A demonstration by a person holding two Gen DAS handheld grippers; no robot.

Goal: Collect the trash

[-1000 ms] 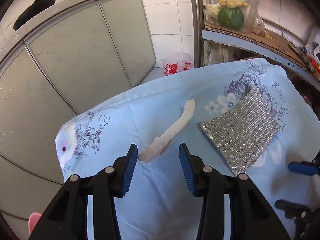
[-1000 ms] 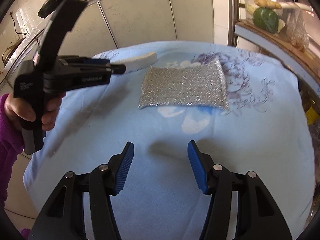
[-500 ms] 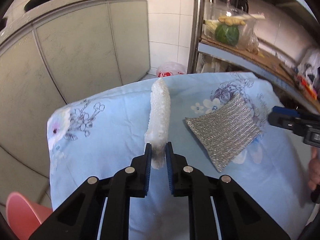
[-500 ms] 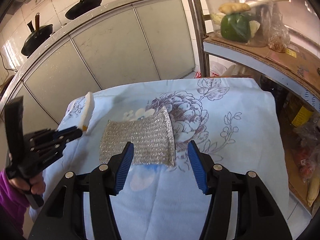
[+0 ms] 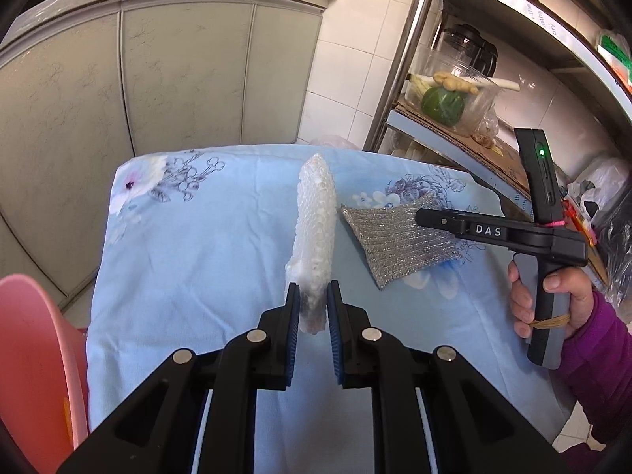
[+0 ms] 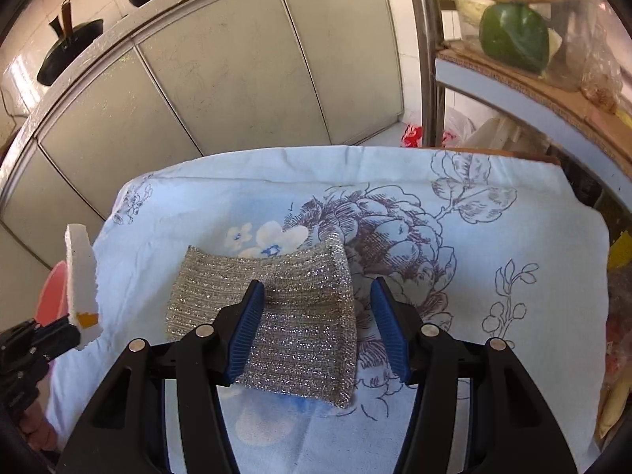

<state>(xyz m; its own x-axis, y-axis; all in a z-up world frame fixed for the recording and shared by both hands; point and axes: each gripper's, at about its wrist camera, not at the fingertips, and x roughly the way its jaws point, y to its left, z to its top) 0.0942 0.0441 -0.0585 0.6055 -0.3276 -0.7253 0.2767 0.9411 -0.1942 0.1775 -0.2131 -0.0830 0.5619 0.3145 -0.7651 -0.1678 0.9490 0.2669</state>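
Presently, a white foam strip is clamped upright in the left gripper, clear of the floral blue tablecloth. Over the silver scouring cloth, the right gripper is closing, pads not yet touching. Grey cabinets are seen behind.

Scouring pad on tablecloth, basin left of table
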